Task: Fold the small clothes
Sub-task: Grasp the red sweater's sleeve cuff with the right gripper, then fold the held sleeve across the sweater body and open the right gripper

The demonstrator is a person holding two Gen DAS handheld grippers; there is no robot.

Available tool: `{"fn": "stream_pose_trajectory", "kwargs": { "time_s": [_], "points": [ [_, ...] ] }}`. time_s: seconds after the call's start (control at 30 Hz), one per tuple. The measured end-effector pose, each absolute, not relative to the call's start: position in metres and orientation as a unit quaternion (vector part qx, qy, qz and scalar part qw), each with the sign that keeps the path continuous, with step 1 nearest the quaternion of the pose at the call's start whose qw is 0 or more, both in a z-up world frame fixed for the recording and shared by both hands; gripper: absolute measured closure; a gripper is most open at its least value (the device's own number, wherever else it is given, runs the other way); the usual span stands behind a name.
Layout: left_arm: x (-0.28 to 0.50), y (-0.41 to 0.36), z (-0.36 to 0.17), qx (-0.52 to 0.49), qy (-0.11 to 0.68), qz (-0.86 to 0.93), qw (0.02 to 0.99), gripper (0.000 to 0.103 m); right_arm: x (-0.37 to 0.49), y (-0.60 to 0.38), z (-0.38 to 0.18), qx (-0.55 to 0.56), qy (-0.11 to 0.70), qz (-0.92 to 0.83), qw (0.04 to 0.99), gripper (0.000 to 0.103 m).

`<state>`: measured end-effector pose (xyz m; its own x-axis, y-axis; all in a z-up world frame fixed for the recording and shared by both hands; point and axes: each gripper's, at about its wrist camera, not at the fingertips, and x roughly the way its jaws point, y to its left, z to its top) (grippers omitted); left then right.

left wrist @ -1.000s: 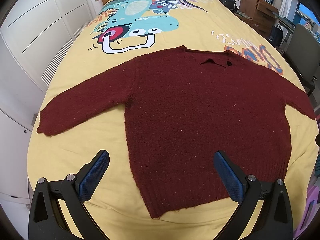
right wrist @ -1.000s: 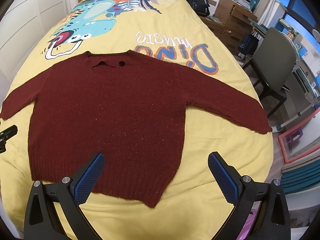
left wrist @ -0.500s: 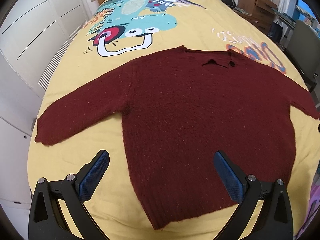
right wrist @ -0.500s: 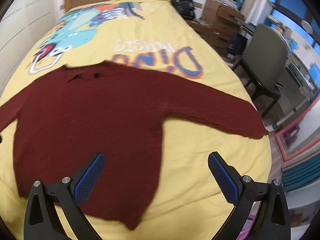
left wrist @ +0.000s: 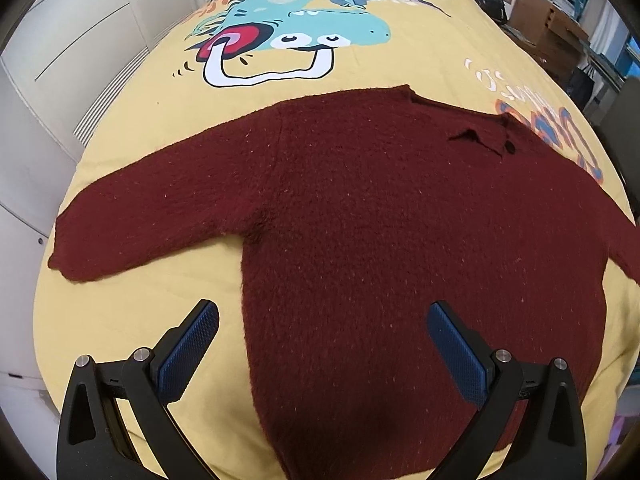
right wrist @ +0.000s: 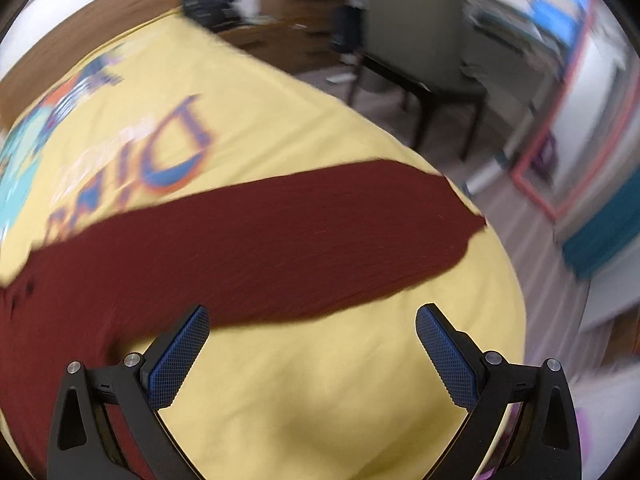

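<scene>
Sweater (left wrist: 380, 216) lies flat, face up, spread on the yellow bedspread (left wrist: 120, 312); collar at the far side, hem near. Both sleeves are out sideways. Nothing is folded yet.

Left gripper (left wrist: 322, 320): jaws wide apart, holding nothing, hovering over the near left part of the body, left pad over bare bedspread, right pad over knit. Left sleeve (left wrist: 160, 216) is ahead and to its left, cuff near the bed's left edge.

Right gripper (right wrist: 312, 324): jaws also wide apart, empty, over bare bedspread just near of the right sleeve (right wrist: 320, 240). That view is motion-blurred, so fine detail is unreliable. Cuff end sits close to the bed's right edge.

My read: the step in hand is reaching for the sleeves, to fold them in across the body.

How to do it well:
- Grab each sleeve near the cuff, one pad under the knit and one on top. Pinch sleeve only, not bedspread.
- Thick fuzzy knit: take a good bite, since an edge nip is likely to slip.
- Lift just enough to clear, carry inward, crease at the shoulder seam.
- Lay the sleeve flat across the chest, no twist.
- Right cuff is near the edge; don't drag it outward or it may slide off.
</scene>
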<state>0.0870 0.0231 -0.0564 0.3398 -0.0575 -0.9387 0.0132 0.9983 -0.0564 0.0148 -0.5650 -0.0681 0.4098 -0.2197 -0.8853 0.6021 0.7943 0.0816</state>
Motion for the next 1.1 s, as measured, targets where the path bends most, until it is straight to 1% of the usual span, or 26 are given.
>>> {"fn": "stream_pose_trajectory", "kwargs": {
  "time_s": [0.13,0.17,0.2,0.23,0.27,0.4,0.43,0.47,0.5,0.53,0.6,0.67,0.73,0.8,0.9,1.1],
  "points": [
    [0.092,0.025,-0.069,-0.001,0.582,-0.001,0.813,0.001,0.016,-0.618,-0.112,0.283,0.493,-0.287,0.772,0.001],
    [0.093,0.026,-0.073,0.004,0.584,0.003,0.812,0.001,0.017,-0.625,-0.123,0.29,0.498,-0.294,0.762,0.002],
    [0.093,0.026,-0.077,0.01,0.587,0.009,0.809,0.001,0.017,-0.633,-0.133,0.301,0.502,-0.301,0.753,0.007],
    [0.093,0.027,-0.082,0.016,0.592,0.015,0.806,0.001,0.017,-0.638,-0.145,0.32,0.504,-0.302,0.744,0.01],
    [0.092,0.027,-0.087,0.02,0.596,0.02,0.802,0.001,0.016,-0.643,-0.153,0.336,0.5,-0.3,0.74,0.01],
    [0.09,0.03,-0.104,0.022,0.616,0.024,0.787,0.001,0.026,-0.653,-0.158,0.336,0.488,-0.308,0.745,0.01],
    [0.09,0.03,-0.106,0.02,0.618,0.02,0.786,0.001,0.03,-0.655,-0.158,0.338,0.489,-0.307,0.743,0.013],
    [0.089,0.03,-0.107,0.02,0.617,0.015,0.786,0.001,0.034,-0.659,-0.158,0.344,0.49,-0.305,0.74,0.018],
    [0.089,0.03,-0.107,0.022,0.617,0.014,0.786,0.001,0.038,-0.662,-0.157,0.35,0.49,-0.303,0.739,0.037],
    [0.089,0.03,-0.106,0.025,0.616,0.014,0.787,0.001,0.039,-0.666,-0.156,0.355,0.488,-0.298,0.74,0.064],
    [0.09,0.031,-0.105,0.025,0.615,0.015,0.788,0.001,0.046,-0.668,-0.149,0.366,0.486,-0.276,0.744,0.089],
    [0.091,0.033,-0.102,0.017,0.614,0.012,0.789,0.001,0.05,-0.663,-0.133,0.355,0.48,-0.264,0.758,0.091],
    [0.092,0.037,-0.099,0.01,0.609,0.002,0.793,0.001,0.051,-0.648,-0.108,0.347,0.453,-0.24,0.786,0.092],
    [0.091,0.04,-0.094,0.007,0.6,-0.005,0.8,0.001,0.056,-0.625,-0.079,0.315,0.437,-0.209,0.816,0.092],
    [0.09,0.048,-0.093,0.002,0.593,-0.008,0.805,0.001,0.066,-0.576,-0.027,0.271,0.413,-0.152,0.856,0.092],
    [0.086,0.06,-0.089,0.001,0.586,-0.009,0.81,0.001,0.094,-0.473,0.043,0.212,0.386,-0.053,0.896,0.092]
  ]
}}
